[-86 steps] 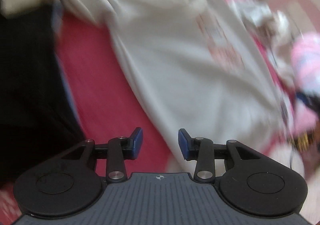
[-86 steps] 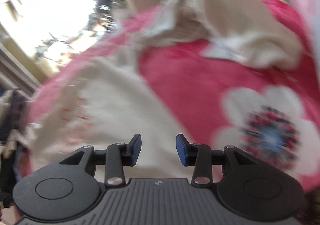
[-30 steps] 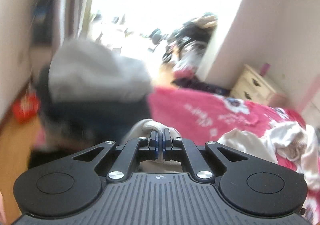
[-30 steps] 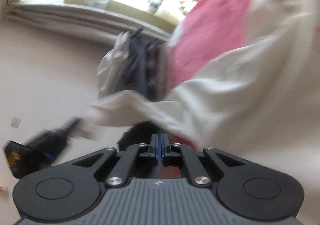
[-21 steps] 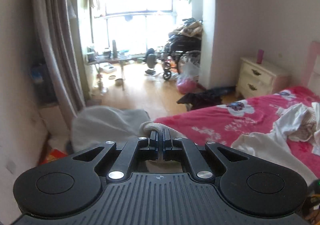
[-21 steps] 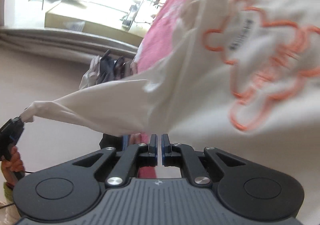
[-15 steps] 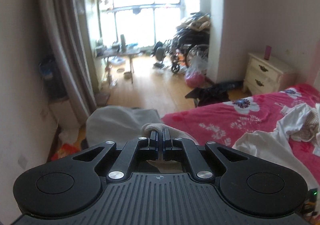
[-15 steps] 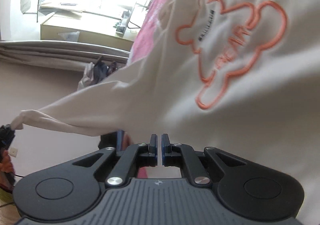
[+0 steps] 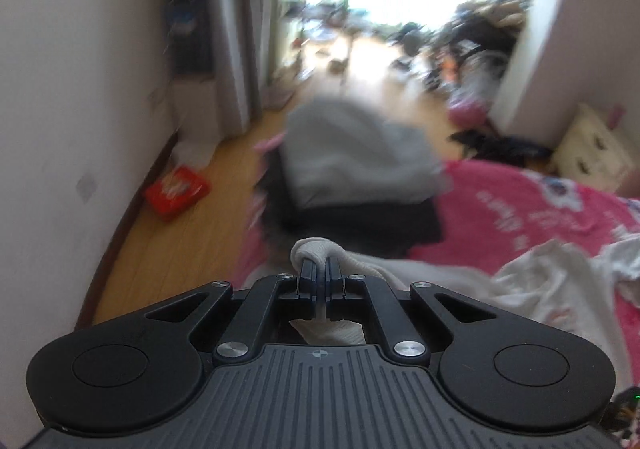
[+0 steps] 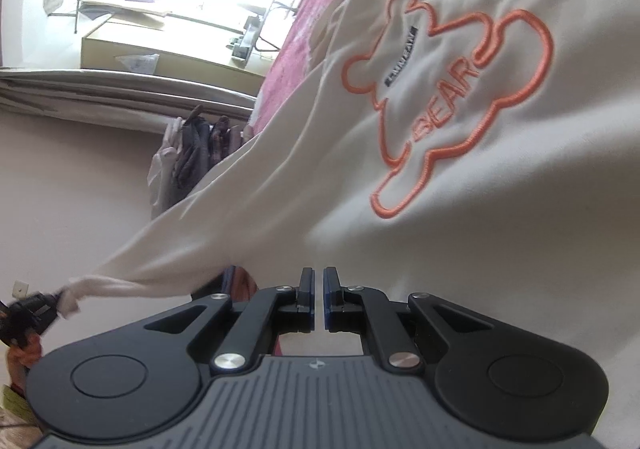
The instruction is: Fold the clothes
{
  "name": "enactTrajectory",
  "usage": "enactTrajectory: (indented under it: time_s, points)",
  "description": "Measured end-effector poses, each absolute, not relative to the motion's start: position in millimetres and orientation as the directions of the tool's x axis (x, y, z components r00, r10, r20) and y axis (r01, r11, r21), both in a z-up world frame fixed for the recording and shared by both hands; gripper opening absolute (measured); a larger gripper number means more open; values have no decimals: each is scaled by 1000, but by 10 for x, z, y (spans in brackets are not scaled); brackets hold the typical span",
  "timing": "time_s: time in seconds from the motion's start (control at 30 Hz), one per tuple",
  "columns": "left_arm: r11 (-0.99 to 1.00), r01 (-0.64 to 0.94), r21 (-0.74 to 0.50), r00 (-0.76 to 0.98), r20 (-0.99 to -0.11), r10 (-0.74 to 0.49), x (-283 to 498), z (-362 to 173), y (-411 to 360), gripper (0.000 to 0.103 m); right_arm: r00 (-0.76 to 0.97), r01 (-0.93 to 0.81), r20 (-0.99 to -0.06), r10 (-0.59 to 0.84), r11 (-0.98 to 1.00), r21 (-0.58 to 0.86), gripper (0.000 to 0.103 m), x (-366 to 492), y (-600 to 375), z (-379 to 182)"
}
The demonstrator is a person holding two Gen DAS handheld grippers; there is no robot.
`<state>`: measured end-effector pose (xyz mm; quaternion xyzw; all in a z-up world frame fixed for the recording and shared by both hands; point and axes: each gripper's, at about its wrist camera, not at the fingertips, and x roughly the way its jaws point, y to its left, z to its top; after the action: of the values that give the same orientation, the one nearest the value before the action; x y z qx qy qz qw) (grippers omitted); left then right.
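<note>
A cream sweatshirt with an orange bear outline and the word BEAR hangs stretched in the air, filling the right wrist view. My right gripper is shut on its edge. My left gripper is shut on a rolled cream fold of the same sweatshirt, which trails off to the right over the bed. In the right wrist view the left gripper shows at the far left, holding the drawn-out corner of the cloth.
A pink flowered bed cover lies ahead on the right. A stack of grey and black folded clothes sits at the bed's end. More crumpled white clothes lie on the bed. A wooden floor, a red packet and a curtain are at left.
The left view has tipped downward and moved closer to the bed end and the folded stack. The sweatshirt has spread flatter before the right gripper. Both grippers stay shut on it.
</note>
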<state>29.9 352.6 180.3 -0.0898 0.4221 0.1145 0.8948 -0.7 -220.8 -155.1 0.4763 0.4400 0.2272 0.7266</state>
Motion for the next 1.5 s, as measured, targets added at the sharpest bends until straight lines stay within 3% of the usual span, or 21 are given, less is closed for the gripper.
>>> enactTrajectory:
  time_s: [0.17, 0.27, 0.4, 0.53, 0.7, 0.77, 0.9, 1.07, 1.17, 1.2, 1.23, 1.27, 1.5]
  points:
    - [913, -389, 121, 363, -891, 273, 377, 895, 4024, 14, 507, 112, -439, 741, 449, 886, 6, -4, -2211, -1614]
    - [871, -460, 173, 280, -903, 327, 345, 585, 4186, 14, 503, 115, -458, 733, 468, 876, 7, -3, -2200, -1617]
    - [871, -471, 142, 438, -819, 370, 329, 760, 3894, 16, 517, 78, -483, 707, 523, 849, 7, 12, -2192, -1496]
    - [963, -249, 104, 624, -743, 241, 647, 847, 2958, 29, 562, -22, -464, 685, 573, 819, 7, 291, -2190, -1136]
    - [999, 34, -21, 641, -766, -38, 1255, 337, 1678, 30, 577, -89, -523, 628, 684, 724, 7, 1193, -2012, -722]
    - [995, 98, -30, 643, -761, -86, 1422, 93, 1273, 30, 564, -76, -550, 616, 702, 709, 8, 1592, -1932, -684]
    - [991, 122, -51, 639, -760, -118, 1631, -256, 821, 30, 507, -47, -642, 575, 763, 645, 30, 2248, -1686, -820]
    - [996, 41, -73, 666, -741, -82, 1738, -483, 759, 30, 420, -23, -724, 547, 804, 594, 33, 2724, -1441, -1122]
    - [998, 44, -44, 674, -736, -62, 1743, -569, 768, 30, 363, -7, -765, 532, 823, 568, 32, 2868, -1372, -1308]
    - [998, 48, -32, 676, -735, -56, 1743, -596, 772, 30, 344, -18, -770, 537, 824, 567, 26, 2903, -1347, -1358]
    - [999, 47, -18, 676, -735, -45, 1750, -627, 771, 30, 335, -37, -765, 550, 819, 572, 10, 2920, -1324, -1365]
    - [999, 43, -3, 676, -736, -31, 1761, -659, 767, 30, 328, -58, -758, 564, 813, 580, 5, 2935, -1300, -1364]
    - [1000, -25, -1, 661, -750, 16, 1818, -748, 868, 30, 388, -79, -630, 673, 705, 705, 5, 3197, -1263, -1117]
